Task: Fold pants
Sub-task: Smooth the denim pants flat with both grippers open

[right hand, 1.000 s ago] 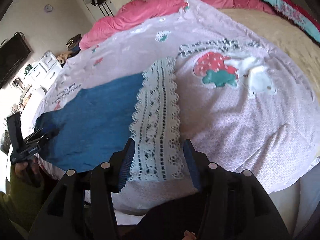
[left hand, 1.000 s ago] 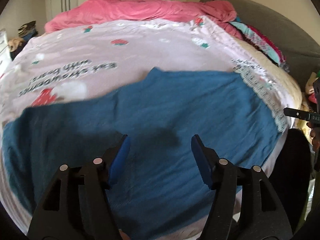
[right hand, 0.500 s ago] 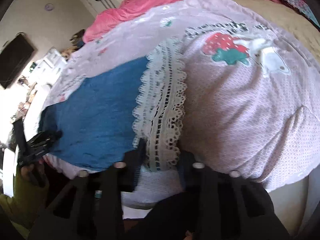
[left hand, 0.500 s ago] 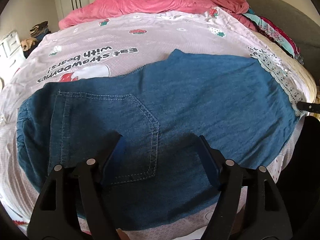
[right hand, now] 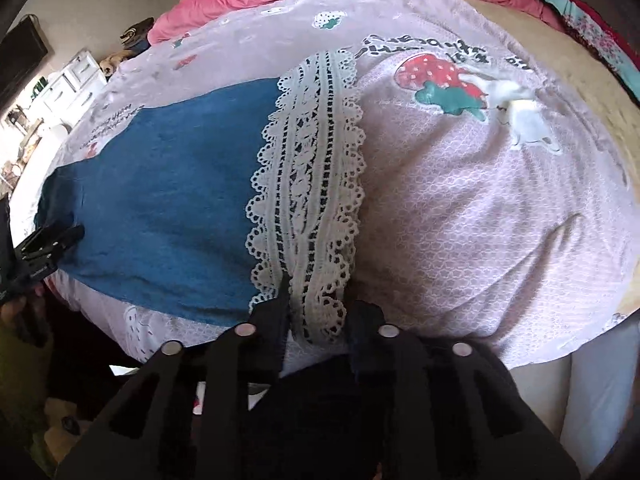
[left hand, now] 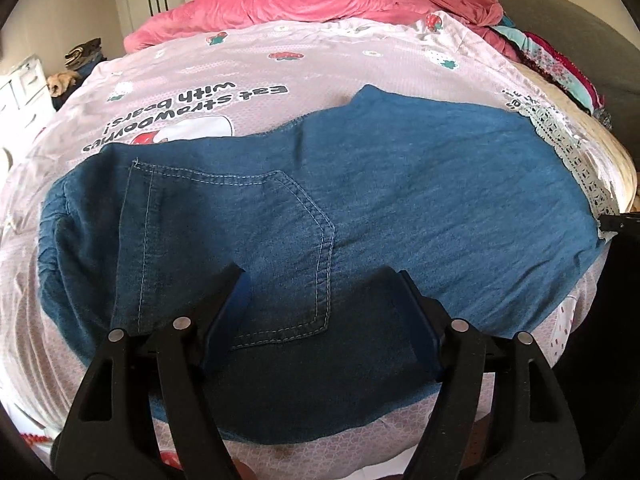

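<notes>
Blue denim pants [left hand: 360,208] lie flat across the near edge of the bed, waistband at the left, back pocket [left hand: 240,248] up, white lace hem [left hand: 576,160] at the right. My left gripper [left hand: 324,312] is open, low over the pocket near the pants' near edge. In the right wrist view the pants [right hand: 160,184] stretch left and the lace hem [right hand: 308,184] runs toward me. My right gripper [right hand: 320,304] straddles the hem's near end, its jaws apart with the lace between them. The left gripper also shows at the far left of that view [right hand: 44,244].
A pale pink strawberry-print bedsheet [left hand: 280,60] covers the bed. A pink quilt [left hand: 304,4] is bunched at the far side, with patterned clothes [left hand: 560,64] and a grey headboard at the right. White drawers [right hand: 76,76] stand beyond the bed.
My left gripper has slid left along the pants toward the pocket and waistband. My right gripper has moved forward onto the near end of the lace hem.
</notes>
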A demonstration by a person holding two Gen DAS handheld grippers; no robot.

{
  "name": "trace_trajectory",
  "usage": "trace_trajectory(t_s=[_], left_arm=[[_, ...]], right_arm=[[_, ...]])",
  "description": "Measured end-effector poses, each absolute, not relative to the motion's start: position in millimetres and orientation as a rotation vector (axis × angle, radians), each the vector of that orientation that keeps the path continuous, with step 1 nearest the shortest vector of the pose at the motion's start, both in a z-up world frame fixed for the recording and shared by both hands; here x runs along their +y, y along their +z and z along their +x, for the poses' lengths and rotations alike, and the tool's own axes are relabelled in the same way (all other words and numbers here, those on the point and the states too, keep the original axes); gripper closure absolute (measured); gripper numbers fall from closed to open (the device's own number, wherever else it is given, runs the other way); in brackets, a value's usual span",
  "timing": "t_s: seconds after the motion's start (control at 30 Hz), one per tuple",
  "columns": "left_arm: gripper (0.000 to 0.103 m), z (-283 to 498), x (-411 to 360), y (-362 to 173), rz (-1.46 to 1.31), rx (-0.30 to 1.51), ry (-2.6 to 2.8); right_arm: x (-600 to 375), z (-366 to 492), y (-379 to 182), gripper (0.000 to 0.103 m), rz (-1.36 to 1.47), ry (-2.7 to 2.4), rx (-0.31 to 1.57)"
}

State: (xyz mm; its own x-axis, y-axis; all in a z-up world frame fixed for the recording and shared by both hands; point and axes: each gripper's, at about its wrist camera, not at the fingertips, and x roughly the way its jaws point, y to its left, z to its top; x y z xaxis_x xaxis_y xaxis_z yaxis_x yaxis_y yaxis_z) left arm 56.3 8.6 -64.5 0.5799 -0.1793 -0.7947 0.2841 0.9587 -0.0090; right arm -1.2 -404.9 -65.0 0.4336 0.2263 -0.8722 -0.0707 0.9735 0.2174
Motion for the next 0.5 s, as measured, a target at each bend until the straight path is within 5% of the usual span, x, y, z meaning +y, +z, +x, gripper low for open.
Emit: trace_trajectory(t_s=[0.17,0.3,0.5], left_arm=[[0.037,50,20,-41,0.054,0.88,-0.288],[0.033,56,37,-12,0.022,0.808,-0.244],[0.032,102,28,-17,-0.008,0.871,-0.266]], right_arm=[[-408,-23,-33,0.07,0.126,0.132,0.995],[-388,-26,-7,0.052,0.109,0.192,0.877],[-315,20,-20,0.045,0.016,0.349,0.904]])
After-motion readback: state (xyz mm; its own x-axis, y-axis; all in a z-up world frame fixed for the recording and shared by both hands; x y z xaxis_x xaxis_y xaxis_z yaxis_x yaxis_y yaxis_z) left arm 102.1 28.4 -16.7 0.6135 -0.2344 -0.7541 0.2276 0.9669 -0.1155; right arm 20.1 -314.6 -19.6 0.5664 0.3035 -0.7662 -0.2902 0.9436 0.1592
